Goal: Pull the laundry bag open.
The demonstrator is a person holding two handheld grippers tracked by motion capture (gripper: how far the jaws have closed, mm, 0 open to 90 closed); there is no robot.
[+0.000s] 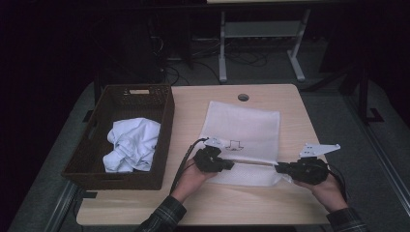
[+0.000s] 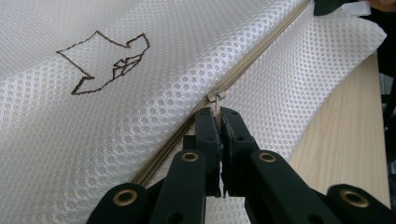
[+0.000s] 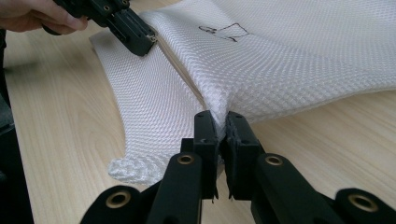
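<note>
The mesh bag [image 1: 244, 133] lies flat on the bench [image 1: 193, 203]. The left hand-held gripper [image 2: 219, 114] pinches the zipper pull [image 2: 216, 96]; the right hand-held gripper [image 3: 219, 122] clamps the bag's edge. Pull steadily along the zipper line — keep the fabric taut so it won't snag.

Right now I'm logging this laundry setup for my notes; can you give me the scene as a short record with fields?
surface: wooden table
work item: white mesh bag, lying flat, zipper along its near edge
left gripper: shut on the zipper pull
right gripper: shut on the bag's mesh near its corner
basket: dark wicker, left of the bag
basket contents: crumpled white cloth
</note>
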